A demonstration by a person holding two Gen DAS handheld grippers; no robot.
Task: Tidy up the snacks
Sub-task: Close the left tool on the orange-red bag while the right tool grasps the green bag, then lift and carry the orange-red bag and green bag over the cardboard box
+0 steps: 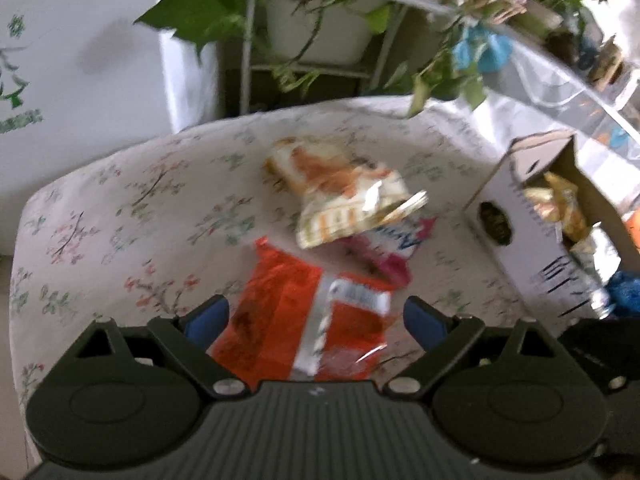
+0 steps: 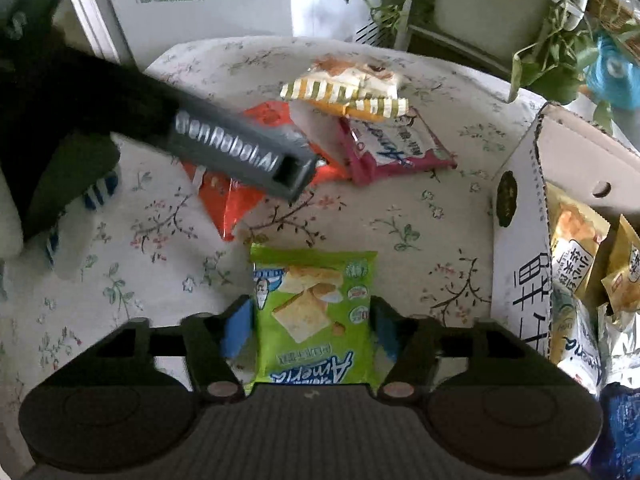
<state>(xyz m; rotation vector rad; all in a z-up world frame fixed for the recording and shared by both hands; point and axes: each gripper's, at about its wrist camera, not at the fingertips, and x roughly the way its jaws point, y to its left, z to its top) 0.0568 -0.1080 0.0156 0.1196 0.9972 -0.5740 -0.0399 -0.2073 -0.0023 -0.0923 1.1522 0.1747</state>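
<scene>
- Jaws wide on the left gripper (image 1: 316, 322), nothing gripped; orange snack bag (image 1: 304, 320) lies between the blue pads, clear gaps both sides.
- Left wrist view: striped bag (image 1: 340, 196) at 12 o'clock, overlapping a pink bag (image 1: 394, 248); cardboard box (image 1: 520, 216) at 2 o'clock, already holding snacks.
- Risk: view is blurred; closing now could pinch the tablecloth (image 1: 120, 200) or only catch the bag's corner.
- Right wrist view: right gripper (image 2: 312, 330) jaws narrowed around the green cracker bag (image 2: 316, 316), pads at or just beside its edges; firm hold, cannot tell.
- Risk: slick puffy bag could slip out on lifting.
- Box wall stands at 3 o'clock, close; a low carry would clip its rim. Left tool body crosses at 10 o'clock, so little room there; open cloth toward 7 o'clock.
</scene>
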